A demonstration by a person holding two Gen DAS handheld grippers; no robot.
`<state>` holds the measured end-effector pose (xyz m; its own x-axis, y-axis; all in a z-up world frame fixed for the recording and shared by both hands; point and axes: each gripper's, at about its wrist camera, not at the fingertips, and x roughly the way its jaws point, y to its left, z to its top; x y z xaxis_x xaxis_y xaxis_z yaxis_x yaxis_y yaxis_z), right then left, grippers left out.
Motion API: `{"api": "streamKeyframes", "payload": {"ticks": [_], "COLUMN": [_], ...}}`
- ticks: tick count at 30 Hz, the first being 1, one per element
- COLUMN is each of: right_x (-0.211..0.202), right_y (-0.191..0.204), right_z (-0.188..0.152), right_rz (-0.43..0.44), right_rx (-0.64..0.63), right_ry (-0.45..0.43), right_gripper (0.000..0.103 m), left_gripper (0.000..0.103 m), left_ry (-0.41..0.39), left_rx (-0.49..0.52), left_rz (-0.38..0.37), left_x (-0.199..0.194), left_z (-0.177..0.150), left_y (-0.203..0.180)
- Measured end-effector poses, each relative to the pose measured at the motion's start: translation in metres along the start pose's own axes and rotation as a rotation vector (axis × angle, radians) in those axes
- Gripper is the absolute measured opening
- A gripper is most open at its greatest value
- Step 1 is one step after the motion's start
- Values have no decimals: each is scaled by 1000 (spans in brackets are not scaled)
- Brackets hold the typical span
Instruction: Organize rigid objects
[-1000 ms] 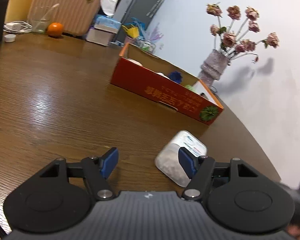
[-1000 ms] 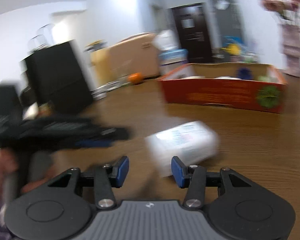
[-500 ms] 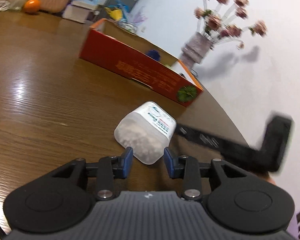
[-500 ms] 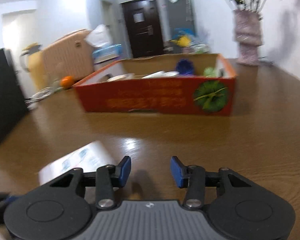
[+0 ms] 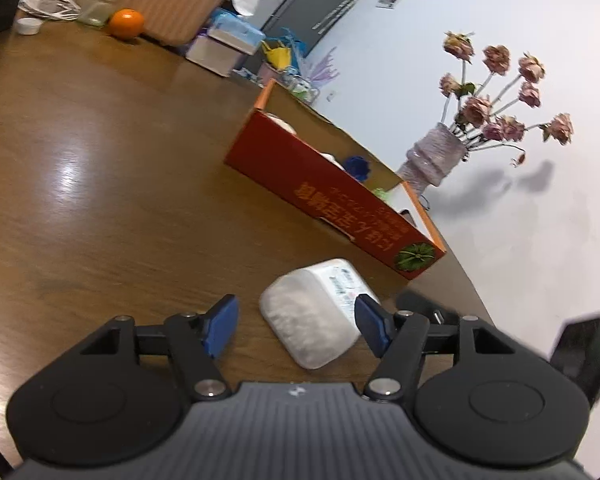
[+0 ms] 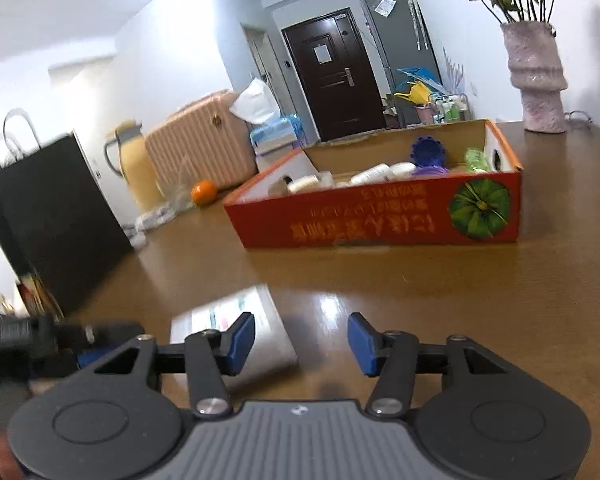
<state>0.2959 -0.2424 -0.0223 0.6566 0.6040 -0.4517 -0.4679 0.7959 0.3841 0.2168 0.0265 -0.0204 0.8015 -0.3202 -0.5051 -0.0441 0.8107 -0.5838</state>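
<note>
Nearby, frosted rounded plastic tub (image 5: 314, 318) on glossy wooden table (image 5: 100, 208).

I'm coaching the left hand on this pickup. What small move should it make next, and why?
Probably ease the left gripper forward, then close: its jaws are opening, and the white container lies on the table only partly between them, untouched.

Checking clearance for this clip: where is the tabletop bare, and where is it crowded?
Bare: the broad wooden table stretch between the red cardboard box, the orange and the black bag. Crowded: inside the box, and around the white plastic container, where both grippers converge.
</note>
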Motion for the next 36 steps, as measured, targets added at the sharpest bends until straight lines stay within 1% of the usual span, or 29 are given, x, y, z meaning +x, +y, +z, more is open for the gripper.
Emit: {"api": "streamKeyframes", "payload": {"ticks": [1,2,3,4,5,7,8,10,13,15,18,19,20,21,23,24,27,28,29,30,31,32,33,34,35,36], "right_x": [5,12,20,27,33,40,36,22,0,-11,-17,-15,-12,-9,-1,2,4,3,0,-5,-9,-13,-18,-20,-21,-24], "right_y": [-1,-3,-4,-5,-6,-5,-5,-6,-8,-8,-10,-11,-12,-13,-13,-13,-6,-4,-3,-2,-1,0,-1,-1,1,7], "right_z": [4,9,12,13,14,10,5,-4,-24,-36,-41,-41,-40,-40,-41,-41,-42,-42,-42,-43,-42,-42,-41,-42,-43,-44], "right_rz": [27,56,84,99,105,100,103,117,148,141,104,94,84,84,79,71,44,37,34,30,28,27,55,113,125,81], "right_rx": [15,36,60,82,99,127,137,171,247,285,307,313,320,330,356,362,345,338,337,336,334,332,334,353,361,328], "right_ry": [0,7,18,30,46,77,75,90,97,90,71,74,78,77,69,68,61,63,58,46,38,31,27,33,39,37], "right_gripper": [48,42,38,32,23,23,23,23,23,25,34,39,41,41,41,41,38,35,31,30,27,19,13,10,12,13], "left_gripper": [57,49,44,35,34,33,30,30,30,31,41,49,57,58,53,52,46,42,35,33,27,16,16,16,17,17], "left_ry": [4,10,17,27,38,41,46,63,85,95,106,118,130,143,136,135,125,112,98,86,85,121,163,174,172,163], "left_rx": [-6,-8,-11,-22,-41,-71,-85,-100,-84,-48,14,16,17,20,7,19,29,38,46,52,56,44,21,12,39,72], "left_rz": [2,-4,-11,-16,-29,-44,-59,-85,-114,-119,-121,-127,-137,-144,-124,-118,-104,-101,-100,-103,-124,-192,-247,-253,-224,-197], "left_x": [6,12,16,20,25,28,27,29,34,37,40,41,44,48,50,49,43,40,35,30,26,26,27,27,25,21], "left_z": [0,0,0,0,0,1,2,5,5,2,-2,-3,-4,-5,-5,-5,-6,-6,-7,-8,-8,-10,-12,-16,-20,-24], "left_y": [-3,-5,-4,-3,-2,4,7,13,11,3,-7,-7,-7,-5,-2,-3,-3,-4,-6,-8,-10,-11,-12,-15,-21,-25]}}
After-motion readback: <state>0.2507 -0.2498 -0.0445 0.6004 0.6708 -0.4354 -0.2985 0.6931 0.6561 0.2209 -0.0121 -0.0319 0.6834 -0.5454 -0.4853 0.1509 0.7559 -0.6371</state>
